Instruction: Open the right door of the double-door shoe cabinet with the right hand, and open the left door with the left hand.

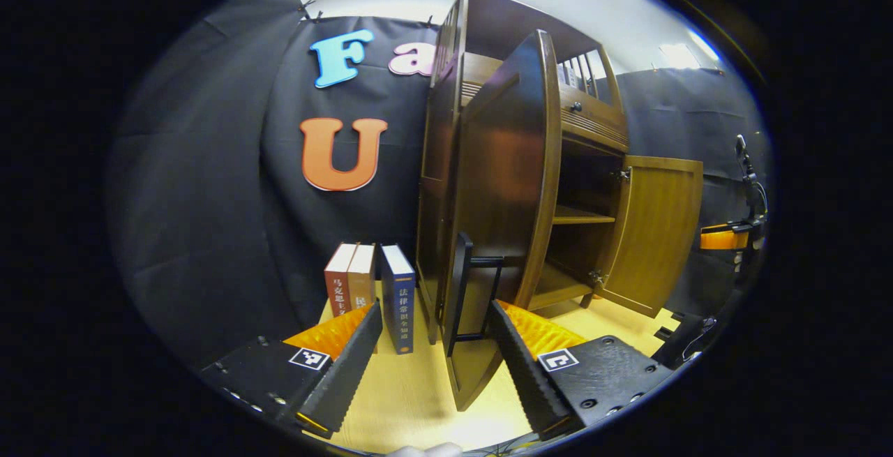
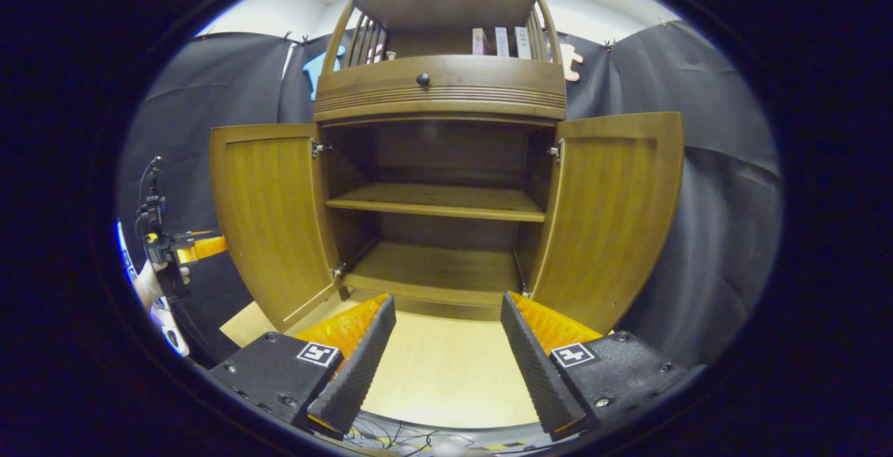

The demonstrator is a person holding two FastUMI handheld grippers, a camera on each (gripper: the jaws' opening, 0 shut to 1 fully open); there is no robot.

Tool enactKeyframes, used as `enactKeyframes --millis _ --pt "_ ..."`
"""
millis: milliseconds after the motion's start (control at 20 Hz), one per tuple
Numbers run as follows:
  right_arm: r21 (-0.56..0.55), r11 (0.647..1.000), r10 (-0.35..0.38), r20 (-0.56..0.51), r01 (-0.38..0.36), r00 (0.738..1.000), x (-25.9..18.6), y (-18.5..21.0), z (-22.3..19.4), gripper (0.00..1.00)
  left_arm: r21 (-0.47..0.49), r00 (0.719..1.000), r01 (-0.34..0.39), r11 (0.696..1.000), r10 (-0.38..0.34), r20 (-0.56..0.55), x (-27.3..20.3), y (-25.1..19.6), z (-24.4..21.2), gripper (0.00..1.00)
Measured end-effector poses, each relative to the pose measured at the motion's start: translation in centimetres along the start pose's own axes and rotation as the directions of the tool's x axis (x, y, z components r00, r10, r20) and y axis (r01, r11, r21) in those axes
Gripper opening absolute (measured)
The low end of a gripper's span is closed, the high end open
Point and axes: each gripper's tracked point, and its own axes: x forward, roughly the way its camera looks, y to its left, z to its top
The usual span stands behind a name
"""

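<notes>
My left gripper has its jaws released, gaping before the left door, which stands swung out edge-on; its dark handle sits between my fingers but untouched. Three books stand beside the shoe cabinet on the table. My right gripper is likewise released, facing the cabinet's bare shelves, both doors wide. The right door is cut by my finger. The drawer knob is small.
</notes>
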Motion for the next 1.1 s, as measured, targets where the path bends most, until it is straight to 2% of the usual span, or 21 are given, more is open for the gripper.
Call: enactKeyframes --millis 50,100,150,250,350,400,450,550,700,750,800,850,900,950,1000,1100 --pt "-0.001 1.0 0.005 0.002 -0.005 1.0 0.1 0.0 0.1 0.96 0.008 0.999 -0.046 0.999 0.046 0.009 -0.7 0.4 0.5 1.0" --pt "0.001 1.0 0.013 0.009 -0.013 1.0 0.1 0.0 0.2 0.96 0.012 0.996 -0.083 0.996 0.083 0.017 -1.3 0.3 1.1 0.92" --pt "0.002 1.0 0.021 0.017 -0.021 1.0 0.2 0.1 0.5 0.96 0.007 0.992 -0.121 0.993 0.12 0.025 -2.0 0.0 1.9 1.0" --pt "0.002 0.999 0.041 0.027 -0.041 0.999 0.5 0.2 1.0 0.96 -0.023 0.985 -0.17 0.985 0.171 0.027 -3.3 -1.5 3.7 0.97" --pt "0.001 0.998 0.067 0.036 -0.067 0.997 0.7 0.2 1.6 0.99 -0.012 0.972 -0.229 0.973 0.23 0.049 -4.3 -2.5 6.1 0.95" --pt "-0.001 0.997 0.077 0.043 -0.077 0.996 0.7 -0.1 1.9 0.96 0.0 0.966 -0.249 0.968 0.249 0.067 -4.9 -3.4 7.4 1.0" --pt "-0.002 0.996 0.088 0.05 -0.088 0.995 0.8 -0.4 2.3 0.96 0.005 0.963 -0.256 0.967 0.254 0.09 -5.1 -4.8 8.7 0.95" --pt "0.004 0.994 0.107 0.063 -0.108 0.992 0.9 -0.9 3.0 0.99 0.01 0.961 -0.246 0.969 0.242 0.135 -5.3 -8.2 11.0 0.98" --pt "0.017 0.994 0.109 0.079 -0.11 0.991 1.0 -2.7 4.0 0.96 0.037 0.948 -0.283 0.958 0.274 0.161 -4.8 -11.9 13.0 1.0" --pt "0.022 0.994 0.104 0.085 -0.106 0.991 1.0 -3.5 4.3 0.96 0.034 0.95 -0.274 0.961 0.265 0.167 -4.1 -13.8 13.4 0.95" --pt "0.029 0.995 0.096 0.091 -0.099 0.991 0.9 -4.3 4.5 0.96 0.019 0.956 -0.249 0.968 0.243 0.165 -3.4 -15.7 13.3 0.95" --pt "0.034 0.995 0.087 0.098 -0.09 0.991 0.8 -5.1 4.8 0.96 0.004 0.962 -0.226 0.974 0.222 0.16 -2.7 -17.4 13.1 0.84" --pt "0.041 0.996 0.073 0.107 -0.077 0.992 0.8 -6.0 4.9 0.96 -0.01 0.965 -0.213 0.977 0.212 0.151 -2.3 -19.0 12.6 1.0" --pt "0.046 0.997 0.056 0.115 -0.062 0.992 0.7 -7.0 5.2 0.96 -0.012 0.968 -0.204 0.979 0.204 0.144 -1.9 -20.5 12.6 0.95" --pt "0.048 0.998 0.041 0.124 -0.048 0.991 0.5 -7.9 5.4 0.98 -0.005 0.968 -0.213 0.977 0.212 0.138 -1.5 -21.6 12.4 0.95" --pt "0.058 0.998 0.011 0.149 -0.02 0.989 0.2 -9.4 5.7 0.96 0.019 0.965 -0.227 0.974 0.222 0.143 -0.6 -22.9 11.8 0.95"
